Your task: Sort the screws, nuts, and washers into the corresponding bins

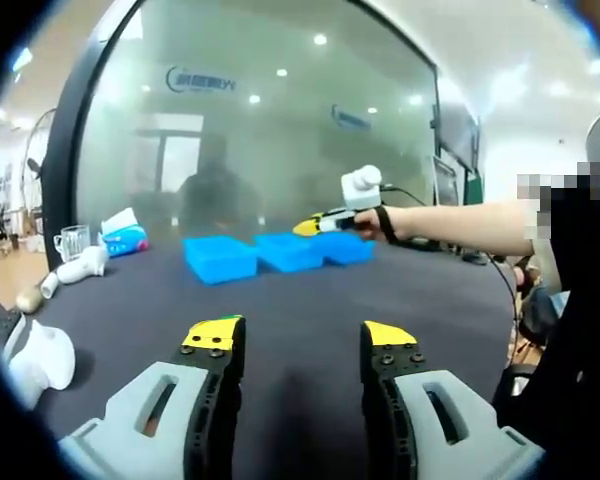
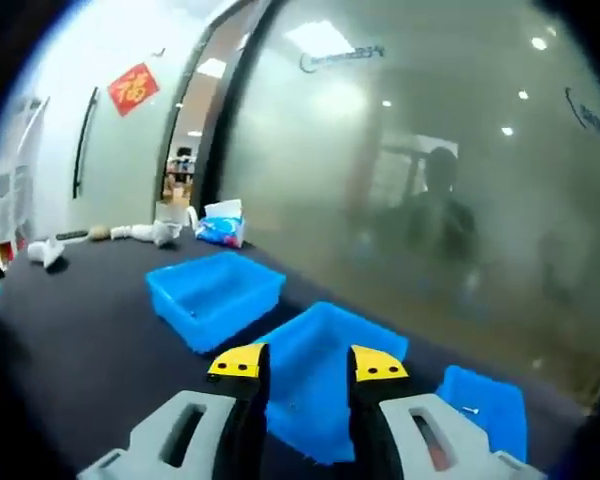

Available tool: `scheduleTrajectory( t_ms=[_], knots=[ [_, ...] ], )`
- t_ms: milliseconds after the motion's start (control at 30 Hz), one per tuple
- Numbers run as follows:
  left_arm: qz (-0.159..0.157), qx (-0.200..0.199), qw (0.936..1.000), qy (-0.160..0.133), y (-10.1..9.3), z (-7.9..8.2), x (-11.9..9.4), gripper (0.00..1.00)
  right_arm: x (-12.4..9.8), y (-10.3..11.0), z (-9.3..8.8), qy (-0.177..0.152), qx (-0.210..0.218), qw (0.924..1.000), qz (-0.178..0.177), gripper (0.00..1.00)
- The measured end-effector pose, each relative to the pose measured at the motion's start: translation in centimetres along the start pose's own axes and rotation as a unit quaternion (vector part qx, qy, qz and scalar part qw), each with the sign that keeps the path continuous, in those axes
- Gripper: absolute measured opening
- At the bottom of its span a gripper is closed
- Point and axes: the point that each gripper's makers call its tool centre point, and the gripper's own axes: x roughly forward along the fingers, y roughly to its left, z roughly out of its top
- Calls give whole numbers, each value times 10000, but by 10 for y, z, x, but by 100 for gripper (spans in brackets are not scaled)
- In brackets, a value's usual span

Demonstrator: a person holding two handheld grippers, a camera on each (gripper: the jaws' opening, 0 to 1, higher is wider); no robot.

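On dark table (image 1: 310,300), blue bins (image 1: 220,258)

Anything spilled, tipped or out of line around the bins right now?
Nothing stands out. The three blue bins sit upright in a row on the dark table, with no spill visible. The right hand-held gripper hangs over the middle bin.

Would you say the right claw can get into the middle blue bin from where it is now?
Probably yes: the right claw hovers open just above the middle blue bin, with nothing visible between them.
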Motion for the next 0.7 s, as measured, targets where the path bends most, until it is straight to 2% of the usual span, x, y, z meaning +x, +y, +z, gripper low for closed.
scheduleTrajectory(
  t_ms=[200, 367, 467, 700],
  knots=[
    [-13, 9, 10000, -6, -2, 1, 0, 45, -14, -3, -3, -85, 129, 9999, -41, 31],
    [-2, 0, 10000, -19, 0, 3, 0, 45, -39, -1, -5, -208, 270, 9994, 50, 31],
    [-18, 7, 10000, -20, -1, 4, 1, 45, -57, 5, -7, -264, 284, 9992, 137, 31],
    [-89, 32, 9999, -46, -7, 7, 3, 45, -116, 24, -12, -455, 164, 9983, 338, 32]
  ],
)
